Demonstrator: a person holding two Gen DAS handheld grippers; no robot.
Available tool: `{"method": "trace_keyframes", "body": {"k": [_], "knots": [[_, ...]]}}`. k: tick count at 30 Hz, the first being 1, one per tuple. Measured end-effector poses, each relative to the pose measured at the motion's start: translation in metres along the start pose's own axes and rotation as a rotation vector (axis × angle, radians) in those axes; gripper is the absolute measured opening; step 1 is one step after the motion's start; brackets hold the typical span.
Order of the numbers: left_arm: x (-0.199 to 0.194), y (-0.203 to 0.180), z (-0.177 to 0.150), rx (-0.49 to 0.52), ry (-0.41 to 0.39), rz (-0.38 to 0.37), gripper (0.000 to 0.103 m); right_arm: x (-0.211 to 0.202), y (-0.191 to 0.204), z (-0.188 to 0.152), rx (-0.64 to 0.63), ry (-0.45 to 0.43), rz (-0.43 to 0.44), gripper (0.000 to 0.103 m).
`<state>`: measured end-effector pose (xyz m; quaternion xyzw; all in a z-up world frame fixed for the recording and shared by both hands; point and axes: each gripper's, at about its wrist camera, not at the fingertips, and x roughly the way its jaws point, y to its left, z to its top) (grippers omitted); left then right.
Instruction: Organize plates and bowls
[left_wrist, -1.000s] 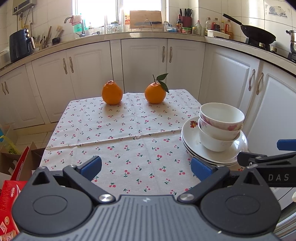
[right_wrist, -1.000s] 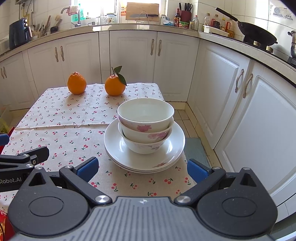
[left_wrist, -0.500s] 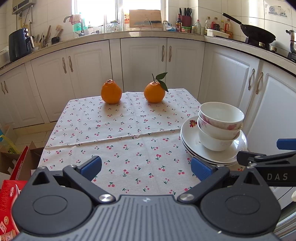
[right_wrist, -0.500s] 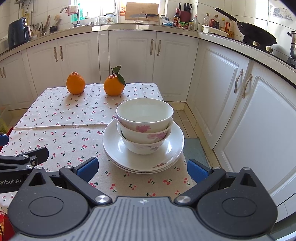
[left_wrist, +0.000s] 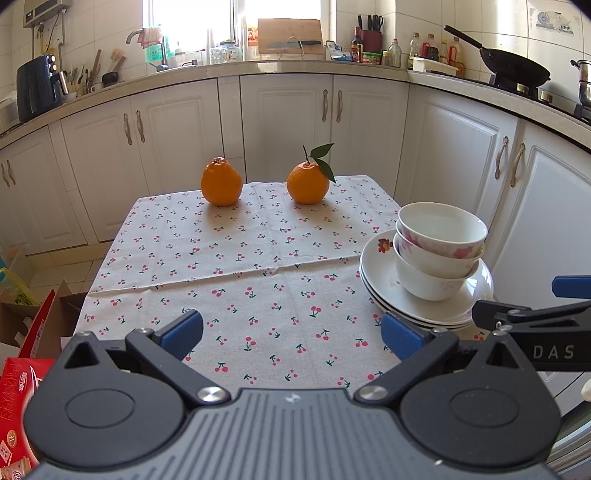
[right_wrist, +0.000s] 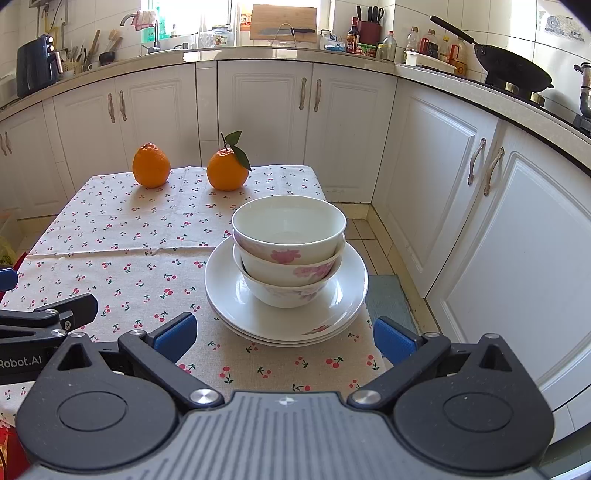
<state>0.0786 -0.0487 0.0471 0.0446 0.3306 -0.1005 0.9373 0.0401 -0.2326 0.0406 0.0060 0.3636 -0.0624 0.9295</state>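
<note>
Three white bowls with pink flowers (right_wrist: 290, 251) (left_wrist: 439, 247) are nested in a stack on a pile of white plates (right_wrist: 225, 291) (left_wrist: 378, 273) at the table's right edge. My right gripper (right_wrist: 284, 336) is open, just in front of the plates, with nothing between its blue pads. My left gripper (left_wrist: 291, 332) is open over the bare cherry-print cloth, left of the plates. Each gripper's tip shows at the side of the other's view.
Two oranges (left_wrist: 221, 182) (left_wrist: 307, 182) sit at the far end of the table (left_wrist: 258, 258). White kitchen cabinets (right_wrist: 443, 147) ring the table closely on the right. A red box (left_wrist: 18, 387) and cardboard lie on the floor at the left.
Both grippers have drawn slightly back and up from the table; the bowls and plates have not moved.
</note>
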Motion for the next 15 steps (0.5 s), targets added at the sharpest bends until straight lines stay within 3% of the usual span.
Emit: {"method": "trace_keyframes", "body": {"k": [15], "knots": [[0.0005,0.0010,0.0000,0.001,0.002,-0.004,0.102,-0.0001,0.0004,0.0004,-0.005,-0.001,-0.004,0.103]]}}
